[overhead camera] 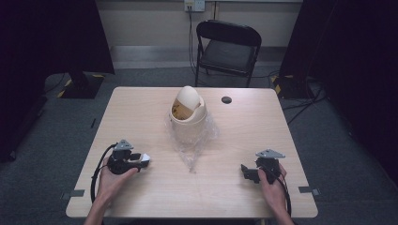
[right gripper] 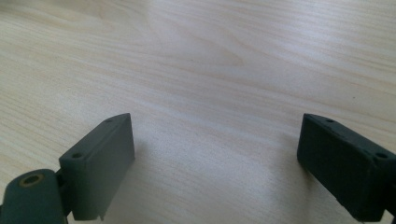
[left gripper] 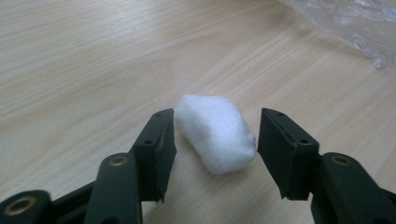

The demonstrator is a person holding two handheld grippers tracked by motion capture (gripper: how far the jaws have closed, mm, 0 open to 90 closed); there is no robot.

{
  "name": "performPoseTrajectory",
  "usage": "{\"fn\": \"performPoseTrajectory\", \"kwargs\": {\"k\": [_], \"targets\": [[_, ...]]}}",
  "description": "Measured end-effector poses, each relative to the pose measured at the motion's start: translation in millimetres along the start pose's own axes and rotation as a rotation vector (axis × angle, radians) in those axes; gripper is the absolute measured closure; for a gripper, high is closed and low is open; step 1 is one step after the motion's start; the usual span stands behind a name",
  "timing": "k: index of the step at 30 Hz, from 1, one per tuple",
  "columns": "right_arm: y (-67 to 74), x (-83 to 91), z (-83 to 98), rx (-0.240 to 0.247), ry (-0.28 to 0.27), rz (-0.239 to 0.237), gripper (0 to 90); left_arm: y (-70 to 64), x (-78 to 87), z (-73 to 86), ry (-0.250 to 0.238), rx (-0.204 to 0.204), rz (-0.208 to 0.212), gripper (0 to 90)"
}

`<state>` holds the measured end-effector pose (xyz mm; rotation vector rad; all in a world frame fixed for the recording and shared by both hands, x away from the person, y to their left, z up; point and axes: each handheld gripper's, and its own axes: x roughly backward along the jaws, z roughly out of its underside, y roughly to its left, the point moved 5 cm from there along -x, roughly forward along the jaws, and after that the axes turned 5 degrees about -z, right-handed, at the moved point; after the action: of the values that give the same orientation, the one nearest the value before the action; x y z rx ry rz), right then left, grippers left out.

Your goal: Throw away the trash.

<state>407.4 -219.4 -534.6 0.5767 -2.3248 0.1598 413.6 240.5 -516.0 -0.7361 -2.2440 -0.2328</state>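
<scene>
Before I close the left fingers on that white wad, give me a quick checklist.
1. White wad sits between the left gripper fingers: ok.
2. Grip made: not ok; one finger touches or nearly touches it, the other stands apart.
3. Wad lies flat on the table, free of the plastic bag: ok.
4. Bin upright on the bag, its swing lid tilted open: ok.
5. Right gripper open with nothing between its fingers, resting off to the side: ok.
6. Room left in the bin: cannot tell.
</scene>
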Motion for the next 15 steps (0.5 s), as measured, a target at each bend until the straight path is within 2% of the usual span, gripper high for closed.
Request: {"fn": "performPoseTrajectory", "kwargs": {"k": [1, 3, 5, 7, 9, 11, 14, 15], "targets": [[0.0, 0.0, 0.0, 0.0, 0.0, 0.0, 10.1, -0.5, -1.4, -0.2, 0.005, -0.008, -0.017, 47.4], [0.1, 0.0, 0.0, -0.001, 0.0, 0.0, 10.2, -2.2, -4.8, 0.6, 0.018, -0.01, -0.001, 47.4], [0.0, 0.0, 0.0, 0.0, 0.0, 0.0, 10.2, -4.6, -8.2, 2.1, 0.038, -0.027, -0.011, 47.4], [0.1, 0.0, 0.0, 0.0, 0.0, 0.0, 10.2, -6.7, -9.8, 1.7, 0.03, -0.038, -0.009, 49.5], [0.0, 0.0, 0.0, 0.0, 0.0, 0.0, 10.1, -5.5, -9.4, 1.9, 0.032, -0.042, -0.017, 55.5], [0.0, 0.0, 0.0, 0.0, 0.0, 0.0, 10.2, -3.5, -9.3, 2.2, 0.022, -0.034, -0.011, 59.8], [0.0, 0.0, 0.0, 0.0, -0.001, 0.001, 10.2, -1.7, -9.3, 2.0, 0.019, -0.032, -0.016, 62.1], [0.0, 0.0, 0.0, 0.0, 0.0, 0.0, 10.2, -1.7, -10.0, 1.5, 0.013, -0.03, -0.006, 62.4]]}}
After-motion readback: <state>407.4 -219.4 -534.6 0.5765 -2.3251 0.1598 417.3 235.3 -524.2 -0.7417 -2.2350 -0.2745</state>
